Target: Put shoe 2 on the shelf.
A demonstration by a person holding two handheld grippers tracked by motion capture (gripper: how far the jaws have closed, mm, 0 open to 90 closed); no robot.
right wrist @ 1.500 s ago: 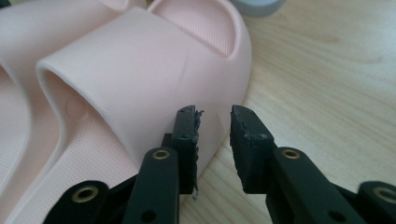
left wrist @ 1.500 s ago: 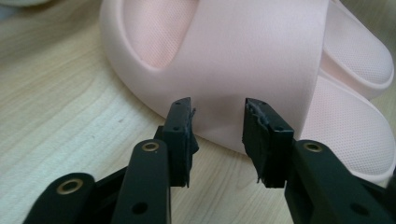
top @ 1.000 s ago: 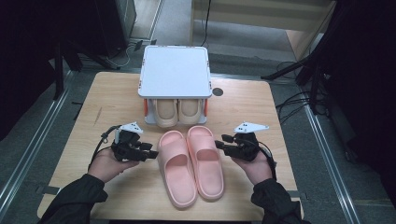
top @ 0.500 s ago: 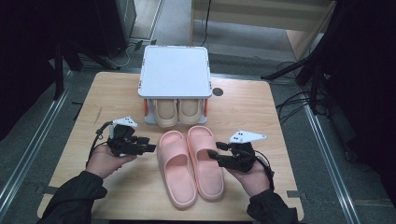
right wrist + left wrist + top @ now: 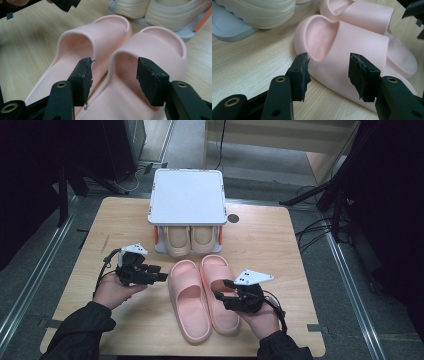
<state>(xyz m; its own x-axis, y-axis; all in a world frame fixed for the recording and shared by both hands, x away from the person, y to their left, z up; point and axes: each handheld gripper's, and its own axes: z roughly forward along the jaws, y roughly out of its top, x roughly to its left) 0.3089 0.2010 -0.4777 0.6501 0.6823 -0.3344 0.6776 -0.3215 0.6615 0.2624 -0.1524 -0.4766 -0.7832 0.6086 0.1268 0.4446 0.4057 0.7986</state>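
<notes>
Two pink slippers lie side by side on the wooden table (image 5: 280,245): the left slipper (image 5: 187,302) and the right slipper (image 5: 220,287). My left gripper (image 5: 159,276) is open beside the left slipper's outer edge, its jaws level with the strap (image 5: 352,45). My right gripper (image 5: 222,296) hovers over the right slipper's heel end, facing its strap (image 5: 155,42). Its jaws have just been opening and stand open; the pads press on nothing. The left slipper (image 5: 82,40) lies beside it.
A white-topped rack (image 5: 187,197) stands at the table's far middle with a pair of beige slippers (image 5: 190,239) on its lower shelf, close behind the pink pair. A small dark hole (image 5: 233,218) sits right of the rack. Bare wood lies left and right.
My right gripper has moved toward the near edge and inward over the right pink slipper, with its jaws wider apart. The left gripper has barely shifted.
</notes>
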